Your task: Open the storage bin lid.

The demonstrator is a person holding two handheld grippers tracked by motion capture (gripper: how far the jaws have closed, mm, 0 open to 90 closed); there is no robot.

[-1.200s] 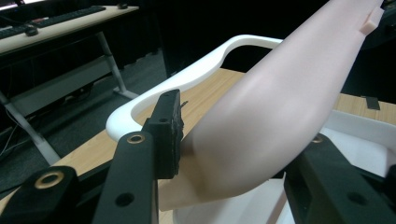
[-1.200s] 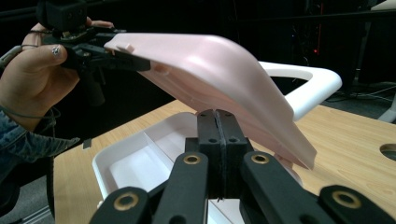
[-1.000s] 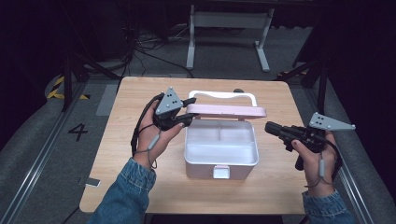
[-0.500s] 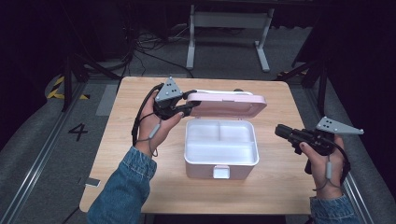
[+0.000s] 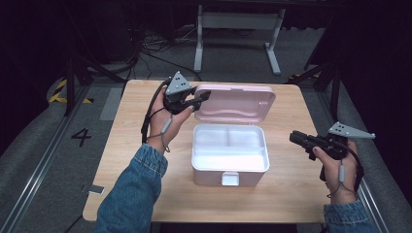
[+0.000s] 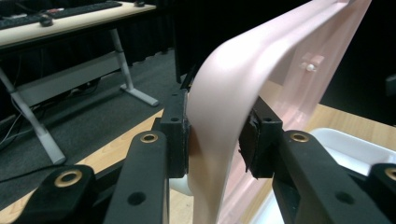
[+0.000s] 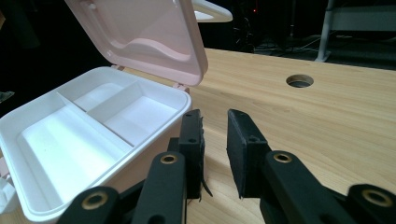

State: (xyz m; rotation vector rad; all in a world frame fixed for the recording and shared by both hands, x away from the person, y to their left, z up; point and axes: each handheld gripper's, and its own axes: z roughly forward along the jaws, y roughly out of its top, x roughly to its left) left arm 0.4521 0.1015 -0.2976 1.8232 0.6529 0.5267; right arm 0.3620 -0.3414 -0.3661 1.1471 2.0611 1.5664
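Pink lid (image 6: 224, 116) clamped in left claw (image 6: 215, 140)

Pink lid (image 5: 235, 103) – smooth satin plastic; tabletop (image 5: 291, 194) – matt pale wood grain.

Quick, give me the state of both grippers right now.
Left gripper: shut on the pink lid of the white box, at its edge.
Right gripper: open, holding nothing.

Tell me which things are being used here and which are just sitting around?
Being used:
- pink lid, held up by the left hand-held gripper
- white box, open with its tray showing
- right hand-held gripper, waiting beside the box, holding nothing

Just sitting around:
- round hole in the table
- desk frame on the floor behind
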